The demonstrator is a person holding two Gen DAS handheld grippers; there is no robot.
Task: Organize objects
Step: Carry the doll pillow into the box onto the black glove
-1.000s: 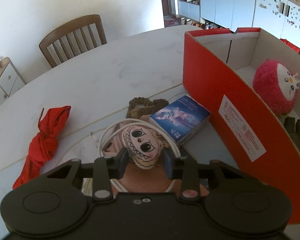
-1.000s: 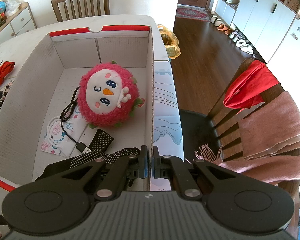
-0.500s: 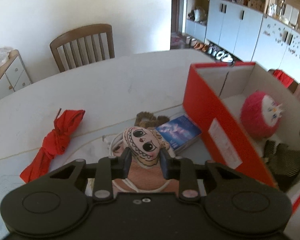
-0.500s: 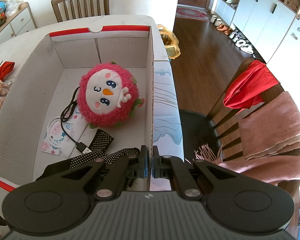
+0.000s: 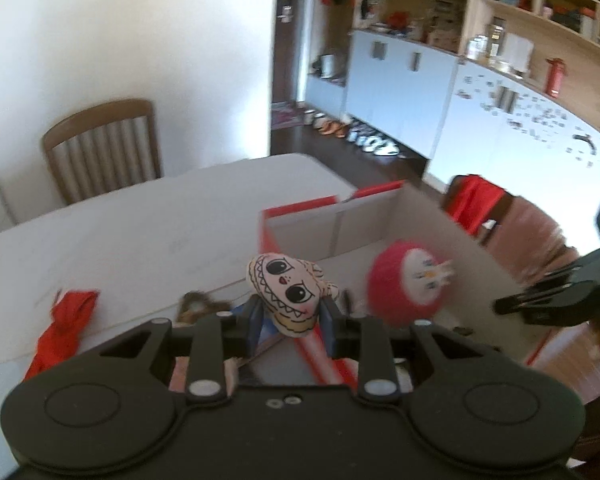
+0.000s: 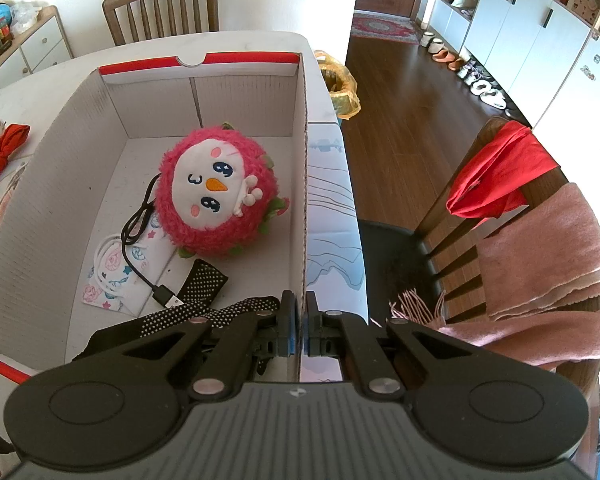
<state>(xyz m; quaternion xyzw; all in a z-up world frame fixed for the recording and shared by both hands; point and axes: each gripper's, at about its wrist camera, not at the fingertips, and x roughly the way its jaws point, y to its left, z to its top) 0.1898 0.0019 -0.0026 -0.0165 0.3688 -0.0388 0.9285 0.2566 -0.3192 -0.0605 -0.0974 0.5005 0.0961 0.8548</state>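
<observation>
The white counter [image 5: 148, 232] spreads ahead and to the left of the left gripper, with a wooden chair [image 5: 100, 148] at its far edge. Ahead and to the right of that gripper stands the red cardboard box [image 5: 300, 210], open at the top. In the right wrist view the box's right wall [image 6: 304, 184] runs straight ahead from the right gripper [image 6: 299, 330], whose two fingers are pressed together on that wall's near end, one finger inside the box and one outside.

Inside the box, ahead and left of the right gripper, sits a round pink plush toy [image 6: 216, 196] with a white face. Just nearer the gripper lie a black cable [image 6: 140, 232], a patterned face mask [image 6: 116, 276] and a black dotted cloth [image 6: 204, 288] on the box floor.

The left gripper [image 5: 290, 320] is clamped on a small rag doll [image 5: 286, 292], its printed face tilted, held above the counter near the box's left wall. Left of that gripper a red cloth [image 5: 62, 328] lies on the counter. The left view is blurred.
</observation>
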